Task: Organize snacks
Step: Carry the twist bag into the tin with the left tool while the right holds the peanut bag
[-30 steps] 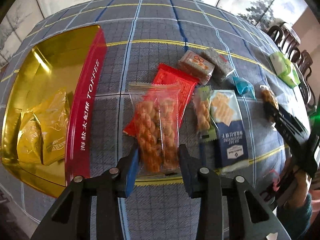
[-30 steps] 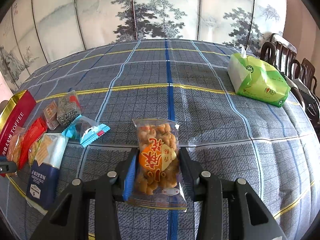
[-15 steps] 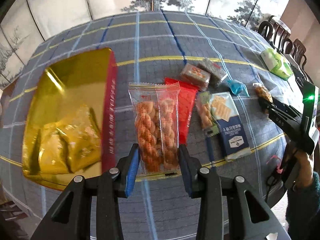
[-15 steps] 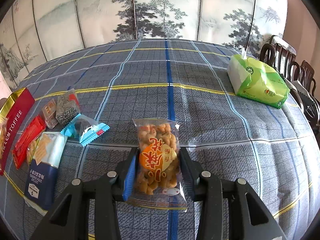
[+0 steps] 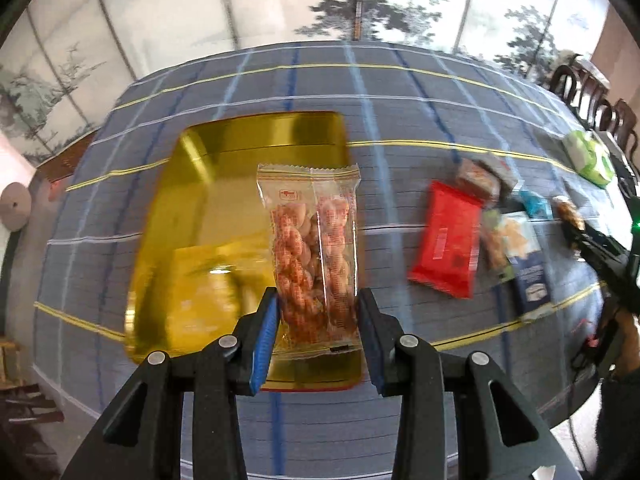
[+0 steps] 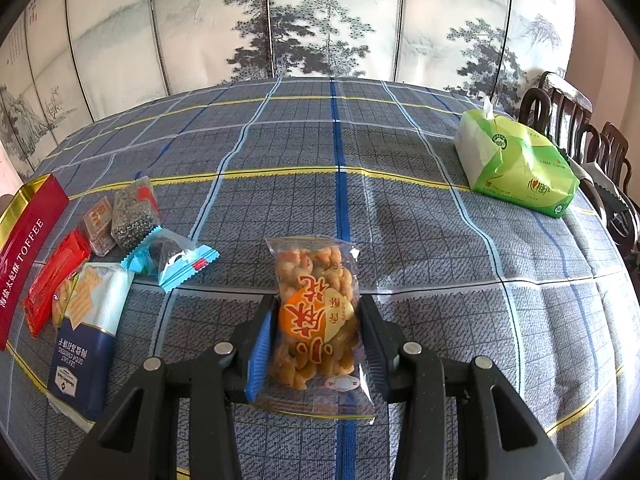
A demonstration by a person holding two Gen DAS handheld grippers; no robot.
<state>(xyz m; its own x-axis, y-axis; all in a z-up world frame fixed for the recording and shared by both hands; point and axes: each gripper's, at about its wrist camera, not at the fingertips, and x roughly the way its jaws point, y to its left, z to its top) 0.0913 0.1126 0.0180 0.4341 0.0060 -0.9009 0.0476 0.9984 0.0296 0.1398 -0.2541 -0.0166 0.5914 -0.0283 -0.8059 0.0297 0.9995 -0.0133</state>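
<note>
My left gripper (image 5: 318, 316) is shut on a clear bag of twisted orange snacks (image 5: 314, 248) and holds it in the air over the open gold tin (image 5: 224, 184), which has yellow packets inside. My right gripper (image 6: 318, 328) is shut on a clear bag of golden twists with an orange label (image 6: 316, 312), low over the checked tablecloth. Loose snacks lie in a group: a red packet (image 5: 448, 240), a blue cracker pack (image 6: 86, 336), a light-blue wrapped sweet (image 6: 170, 258) and a grey seed bar (image 6: 134, 212). The tin's red side (image 6: 24, 248) shows at the left of the right wrist view.
A green tissue pack (image 6: 516, 168) lies at the far right of the table. Dark wooden chairs (image 6: 580, 132) stand beyond the right edge. A painted folding screen (image 6: 320, 20) stands behind the table. The table's near edge runs just below both grippers.
My left gripper has lifted the orange twist bag off the table and carried it left, over the gold tin. My right gripper has stayed in place with its bag.
</note>
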